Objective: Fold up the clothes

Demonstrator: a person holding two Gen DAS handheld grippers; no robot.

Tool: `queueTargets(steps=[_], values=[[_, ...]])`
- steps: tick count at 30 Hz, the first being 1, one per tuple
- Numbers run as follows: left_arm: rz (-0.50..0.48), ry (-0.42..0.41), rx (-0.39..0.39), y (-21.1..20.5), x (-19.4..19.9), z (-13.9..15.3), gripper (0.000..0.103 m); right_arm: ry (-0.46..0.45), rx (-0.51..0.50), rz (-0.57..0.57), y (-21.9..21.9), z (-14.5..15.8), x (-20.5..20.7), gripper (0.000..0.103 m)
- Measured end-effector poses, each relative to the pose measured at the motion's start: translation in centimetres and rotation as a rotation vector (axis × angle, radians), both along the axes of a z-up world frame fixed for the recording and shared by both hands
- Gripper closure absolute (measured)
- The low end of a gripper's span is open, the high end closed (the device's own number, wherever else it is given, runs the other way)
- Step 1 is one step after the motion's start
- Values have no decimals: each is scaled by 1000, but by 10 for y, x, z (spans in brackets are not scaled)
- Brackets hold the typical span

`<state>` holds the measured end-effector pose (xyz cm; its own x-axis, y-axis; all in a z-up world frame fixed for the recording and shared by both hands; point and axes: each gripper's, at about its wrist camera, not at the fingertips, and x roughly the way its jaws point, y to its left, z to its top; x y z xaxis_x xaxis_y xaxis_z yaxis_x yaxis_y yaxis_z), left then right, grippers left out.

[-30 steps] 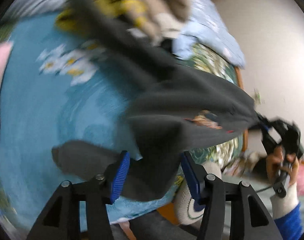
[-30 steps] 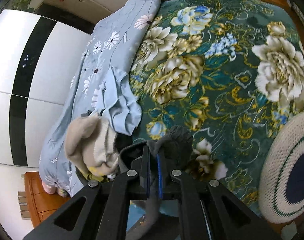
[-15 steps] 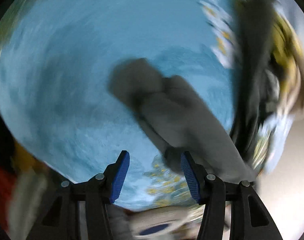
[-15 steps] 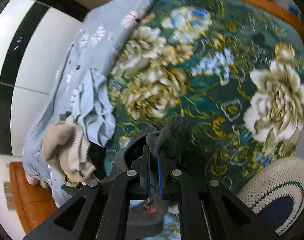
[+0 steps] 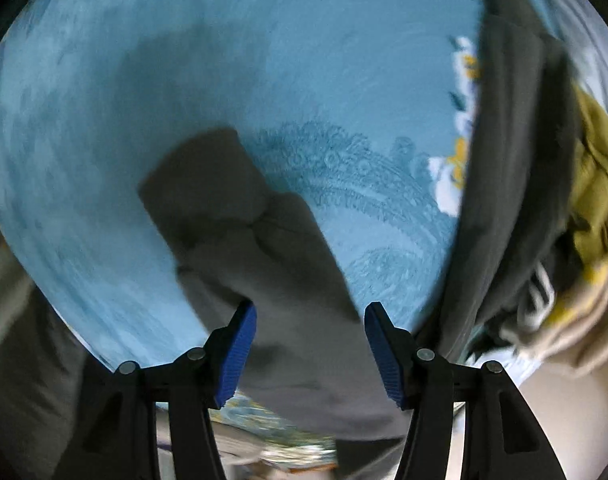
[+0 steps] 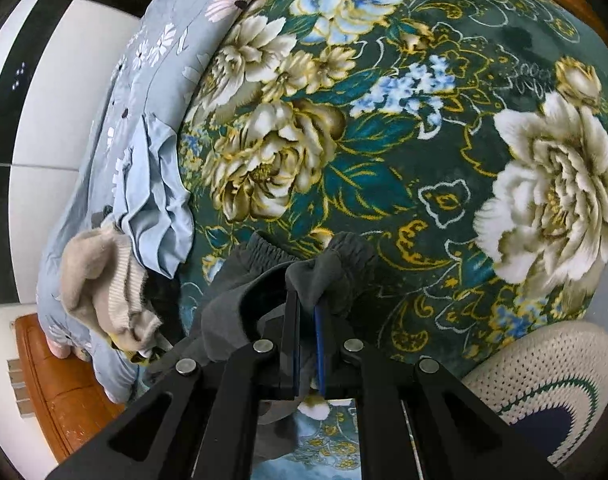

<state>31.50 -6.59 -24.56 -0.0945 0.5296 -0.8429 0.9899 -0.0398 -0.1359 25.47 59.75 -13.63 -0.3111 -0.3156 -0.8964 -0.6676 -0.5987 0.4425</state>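
Blankets fill both your views: a blue blanket (image 5: 183,100) under your left gripper (image 5: 310,344), a dark green floral blanket (image 6: 404,140) ahead of your right gripper (image 6: 307,320). Grey trousers (image 5: 271,264) lie between the left's spread jaws; their waistband (image 6: 328,268) sits clamped in the right's. A beige sweater (image 6: 99,276) rests at nine o'clock.

Left wrist view blurred; grey garment (image 5: 263,264) runs under the tongs — lower end cut off
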Motion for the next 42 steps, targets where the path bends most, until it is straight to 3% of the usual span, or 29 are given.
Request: queueTargets(steps=[3, 5, 6, 7, 10, 13, 15, 20, 22, 23, 25, 28, 30, 32, 35, 37, 39, 41, 42], values=[[50, -44, 19, 2, -3, -10, 43, -11, 14, 21, -2, 1, -4, 97], [-14, -76, -16, 0, -7, -10, 44, -14, 17, 20, -4, 3, -2, 97], [-55, -91, -40, -2, -9, -10, 51, -14, 17, 17, -5, 5, 0, 97], [-89, -103, -58, -3, -10, -9, 68, -14, 17, 15, -6, 6, 1, 97], [-146, -117, -75, -7, -7, -5, 94, -20, 19, 10, -12, 11, 6, 97], [-167, -80, -76, -13, -8, 9, 98, 12, 29, 20, -18, 26, -1, 97], [-215, 45, -83, -19, -25, 35, 98, 36, 37, 28, -22, 37, -6, 97], [-403, 566, -254, -39, -57, 162, 98, 116, 57, 62, -32, 68, -17, 97], [-453, 657, -321, -50, -45, 188, 98, 142, 80, 92, -37, 75, -16, 97], [-469, 657, -345, -54, -29, 189, 97, 140, 88, 104, -39, 74, -13, 97], [-481, 575, -362, -64, -6, 165, 97, 97, 105, 123, -42, 59, -4, 97], [-419, 360, -292, -57, 39, 87, 97, -73, 141, 147, -44, 12, 17, 97], [-381, 233, -274, -57, 68, 55, 97, -178, 124, 123, -41, -18, 36, 97], [-348, 151, -268, -55, 91, 34, 97, -226, 109, 99, -39, -34, 52, 97], [-348, 110, -274, -50, 108, 25, 94, -263, 103, 86, -35, -47, 69, 97], [-397, 103, -281, -50, 110, 22, 93, -270, 98, 84, -32, -50, 73, 95], [-428, 104, -275, -50, 110, 22, 92, -262, 95, 81, -29, -48, 75, 87], [-436, 108, -253, -52, 108, 23, 90, -257, 116, 80, -26, -44, 75, 63], [-429, 106, -239, -54, 108, 23, 88, -255, 130, 78, -24, -41, 74, 60]])
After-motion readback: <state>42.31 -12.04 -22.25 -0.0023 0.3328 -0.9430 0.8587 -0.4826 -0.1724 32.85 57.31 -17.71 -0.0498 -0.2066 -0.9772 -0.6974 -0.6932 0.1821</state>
